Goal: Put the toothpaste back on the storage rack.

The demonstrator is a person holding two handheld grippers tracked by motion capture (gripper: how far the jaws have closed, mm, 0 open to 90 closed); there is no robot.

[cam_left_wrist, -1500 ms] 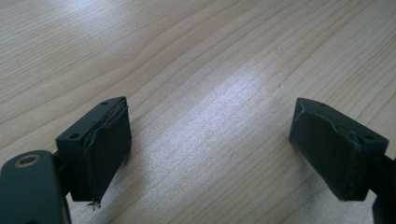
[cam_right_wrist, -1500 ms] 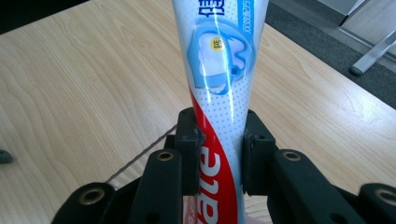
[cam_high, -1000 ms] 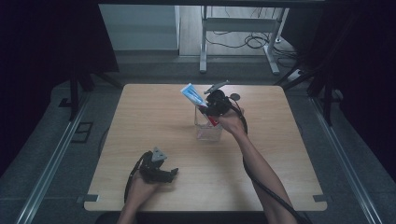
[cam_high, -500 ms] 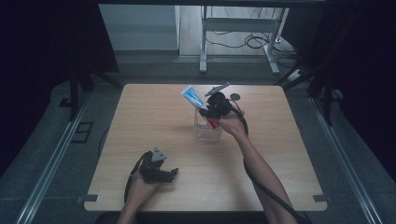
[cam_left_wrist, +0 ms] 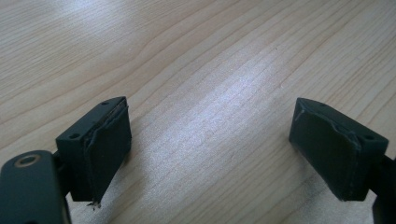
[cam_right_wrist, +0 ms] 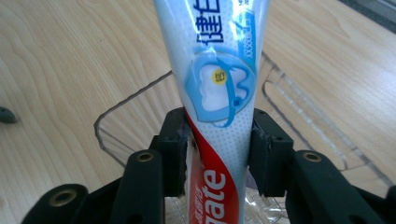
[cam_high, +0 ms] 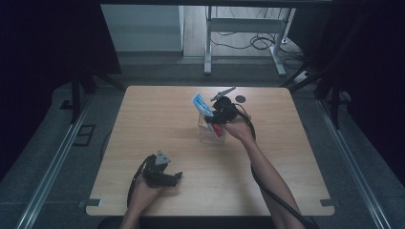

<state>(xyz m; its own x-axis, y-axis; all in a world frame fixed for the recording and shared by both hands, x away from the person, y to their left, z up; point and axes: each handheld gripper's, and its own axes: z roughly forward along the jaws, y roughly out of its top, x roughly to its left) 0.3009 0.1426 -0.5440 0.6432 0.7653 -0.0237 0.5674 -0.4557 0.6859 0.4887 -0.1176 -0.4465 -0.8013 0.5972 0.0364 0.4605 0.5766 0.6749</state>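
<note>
Nearest the person, the left gripper [cam_high: 177, 175] rests on the table [cam_high: 286, 181], jaws wide and empty. Farther off, the right gripper [cam_right_wrist: 217, 140], jaws just easing apart, brackets the toothpaste tube [cam_right_wrist: 219, 70], standing steeply in the clear cup [cam_right_wrist: 121, 126].

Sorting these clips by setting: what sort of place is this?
Probably a lab or recording workspace, not a home: a bare wooden table inside a dark framed enclosure, loose cables on the floor behind, and metal stand legs.
</note>
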